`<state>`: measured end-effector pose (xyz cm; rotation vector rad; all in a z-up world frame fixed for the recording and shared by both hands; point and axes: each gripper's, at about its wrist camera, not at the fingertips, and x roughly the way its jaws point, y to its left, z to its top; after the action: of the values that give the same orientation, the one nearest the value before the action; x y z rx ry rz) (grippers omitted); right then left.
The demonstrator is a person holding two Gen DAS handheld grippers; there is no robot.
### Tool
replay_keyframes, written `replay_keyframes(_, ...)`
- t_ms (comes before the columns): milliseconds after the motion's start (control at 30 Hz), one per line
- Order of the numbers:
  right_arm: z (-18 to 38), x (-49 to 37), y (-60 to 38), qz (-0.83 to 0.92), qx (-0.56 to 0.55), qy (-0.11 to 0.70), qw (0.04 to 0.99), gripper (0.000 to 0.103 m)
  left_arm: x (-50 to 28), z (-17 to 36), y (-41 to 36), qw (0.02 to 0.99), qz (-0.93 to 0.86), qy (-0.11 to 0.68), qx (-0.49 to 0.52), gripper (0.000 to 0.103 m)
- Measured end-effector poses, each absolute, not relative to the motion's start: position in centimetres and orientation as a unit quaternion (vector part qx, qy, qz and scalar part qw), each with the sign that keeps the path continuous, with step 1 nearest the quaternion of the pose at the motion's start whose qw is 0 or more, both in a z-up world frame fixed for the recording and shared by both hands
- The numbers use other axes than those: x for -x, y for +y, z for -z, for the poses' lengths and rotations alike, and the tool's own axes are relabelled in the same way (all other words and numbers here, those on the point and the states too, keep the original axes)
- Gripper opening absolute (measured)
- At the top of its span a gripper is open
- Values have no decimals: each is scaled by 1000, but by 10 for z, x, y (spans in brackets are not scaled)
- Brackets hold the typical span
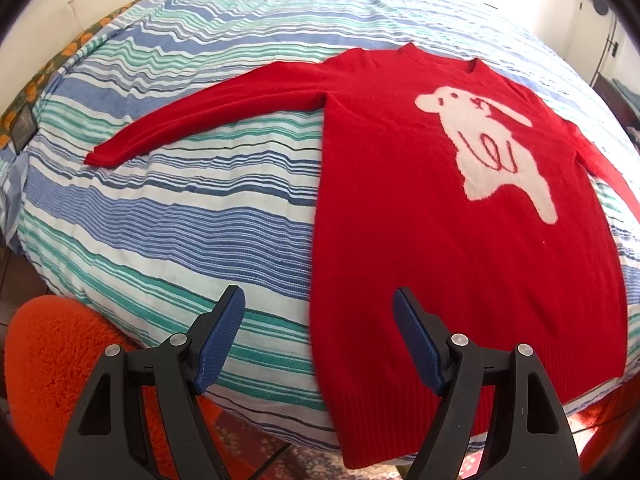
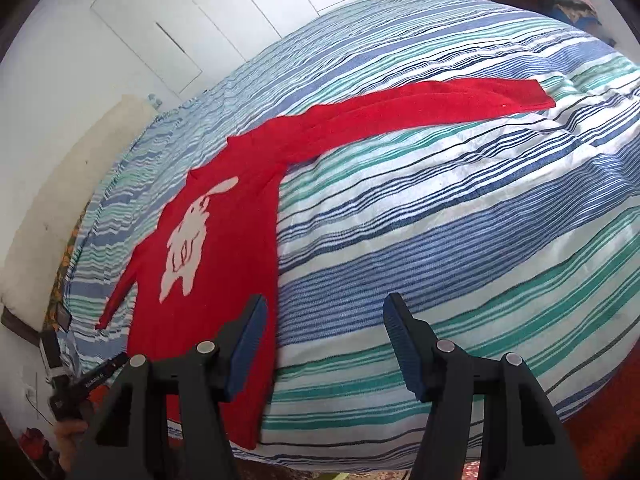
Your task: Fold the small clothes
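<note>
A red knit sweater (image 1: 420, 220) with a white animal motif lies flat, front up, on a striped bed cover (image 1: 180, 220). Its left sleeve (image 1: 208, 112) stretches out to the left; its hem hangs at the near bed edge. My left gripper (image 1: 319, 312) is open and empty, hovering above the sweater's lower left edge. In the right wrist view the sweater (image 2: 224, 224) lies left of centre with its other sleeve (image 2: 420, 108) stretched to the right. My right gripper (image 2: 325, 316) is open and empty, above the cover just right of the sweater's side edge.
An orange shaggy rug (image 1: 56, 360) lies on the floor below the bed's near left edge. White wardrobe doors (image 2: 200, 12) stand beyond the bed. A pillow (image 2: 60, 208) lies at the bed's far left. The left hand-held gripper (image 2: 84, 384) shows at the lower left.
</note>
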<state>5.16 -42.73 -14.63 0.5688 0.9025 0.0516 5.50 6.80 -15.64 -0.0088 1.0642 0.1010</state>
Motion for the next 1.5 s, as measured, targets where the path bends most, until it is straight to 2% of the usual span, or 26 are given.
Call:
replay_keyframes(100,131,-73,-467,-5,-295,403,866,60,-56,157,67,860,-49,507,3,78)
replay_keyframes(167,132,-90,-509,18,-357,385,851,60,-56,158,67,860,-49,508,3,78)
replay_keyframes(300,165,-112,-584,82,-480,375,789,60,-56,160,68,858,-54,510,2,78)
replay_keyframes(567,206,-140,-646,154,-547,354,743,58,-57,169,70,849,-70,523,-8,78)
replay_keyframes(633,207,-150,-647,170,-519,373,750,41,-57,170,71,848,-74,524,-9,78)
replay_keyframes(667,202,-155,-645,191,-486,391,758,13,-57,169,72,849,-75,524,-6,78)
replay_keyframes(700,195,-157,-643,204,-461,395,768,4,-56,169,73,849,-75,523,-2,78)
replay_keyframes(867,100,-195,-587,148,-340,362,855,5,-60,173,74,847,-66,527,6,79)
replay_keyframes(967,30,-232,-490,19,-239,351,905,5,-62,172,69,850,-54,523,1,79)
replay_keyframes(1100,-15,-266,-338,-148,-178,343,910,5,-60,167,70,854,-51,518,3,79)
replay_keyframes(1133,-17,-274,-303,-186,-173,351,901,6,-60,166,72,854,-51,518,8,79)
replay_keyframes(1167,-13,-283,-273,-219,-174,368,887,15,-59,165,74,854,-51,517,14,79)
replay_keyframes(1200,-7,-292,-249,-246,-175,395,867,49,-59,164,76,855,-51,516,21,79)
replay_keyframes(1233,0,-295,-231,-265,-177,412,853,66,-58,163,79,855,-51,515,28,79)
replay_keyframes(1267,3,-294,-221,-280,-181,414,847,72,-57,162,82,855,-51,515,36,79)
replay_keyframes(1500,35,-296,-279,-227,-189,428,854,71,-62,164,92,848,-47,524,64,79)
